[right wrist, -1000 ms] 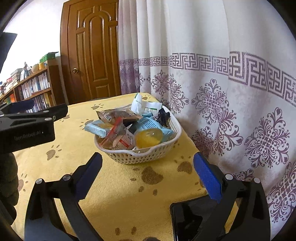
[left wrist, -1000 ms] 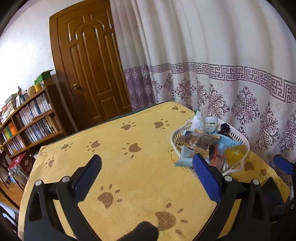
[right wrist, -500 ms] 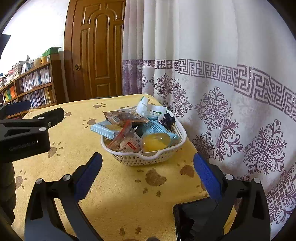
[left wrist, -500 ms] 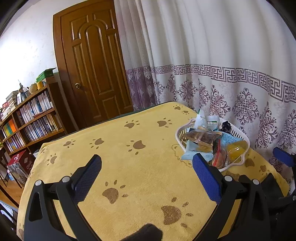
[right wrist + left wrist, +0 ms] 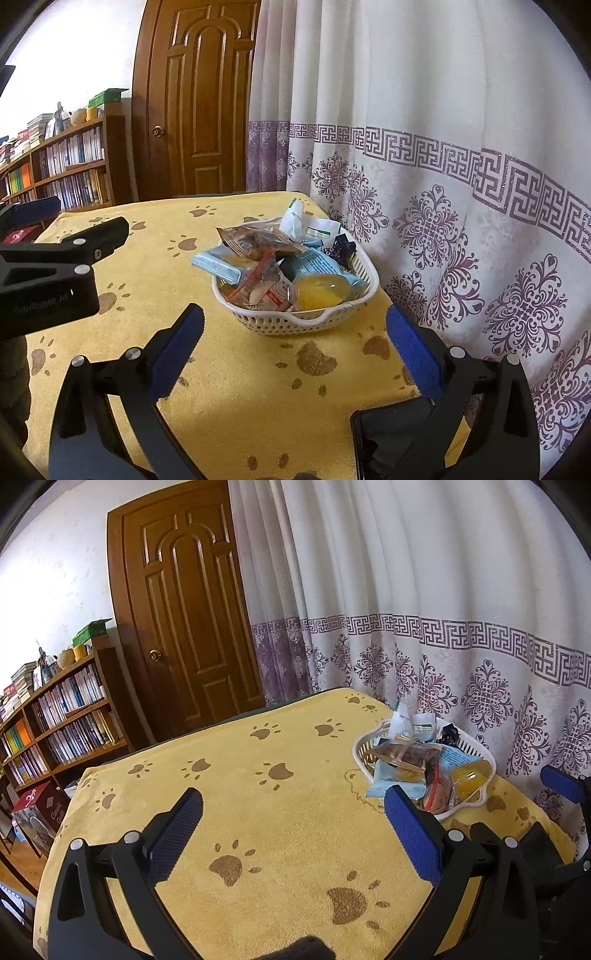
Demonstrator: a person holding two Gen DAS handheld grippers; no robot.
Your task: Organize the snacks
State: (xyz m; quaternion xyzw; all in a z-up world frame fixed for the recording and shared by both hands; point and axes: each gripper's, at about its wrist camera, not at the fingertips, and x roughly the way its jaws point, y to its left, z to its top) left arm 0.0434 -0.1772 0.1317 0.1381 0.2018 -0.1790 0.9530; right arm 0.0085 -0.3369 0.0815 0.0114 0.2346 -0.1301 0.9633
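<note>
Both the left tool and right tool hang spread wide, gripping nothing.

Left gripper: black plastic frame, 2 fingers faced with blue textured pads, triangular cut-outs in each arm, silver round screw heads, 2 per side. Right gripper: same build, black frame, blue pads, 2 silver screws per side. Faint embossed lettering on left gripper's black side, unreadable. Dark knitted sleeve at frame edge.
</note>
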